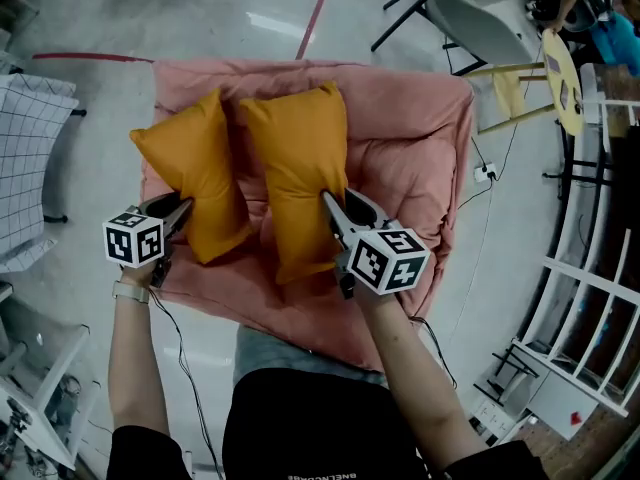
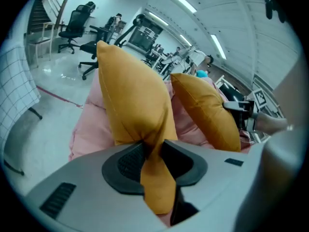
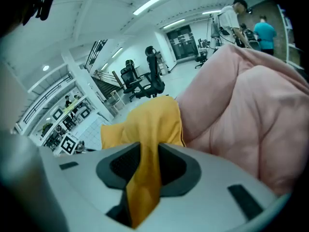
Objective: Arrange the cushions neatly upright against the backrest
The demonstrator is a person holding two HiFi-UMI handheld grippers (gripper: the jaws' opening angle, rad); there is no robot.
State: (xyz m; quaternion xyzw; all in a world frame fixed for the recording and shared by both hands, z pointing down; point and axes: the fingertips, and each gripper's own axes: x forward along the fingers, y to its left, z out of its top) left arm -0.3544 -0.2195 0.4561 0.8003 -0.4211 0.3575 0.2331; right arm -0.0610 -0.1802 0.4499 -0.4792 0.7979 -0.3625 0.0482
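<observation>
Pinching left orange fabric cushion [image 1: 195,168] in closed left claw [image 1: 186,208], right orange fabric cushion [image 1: 300,163] in closed right claw [image 1: 333,206].

Bright, even light comes from ceiling strip lights [image 3: 152,1]; both gripper views bulge fisheye-wise, dark-cornered, with blurred near edges.

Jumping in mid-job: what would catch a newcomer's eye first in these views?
Two mustard-yellow cushions stand out against the pink padded seat in the head view: the left cushion and the right cushion, side by side. Each is pinched at its edge: the left gripper has its jaws shut on the left cushion's fabric, the right gripper on the right cushion's.
</observation>
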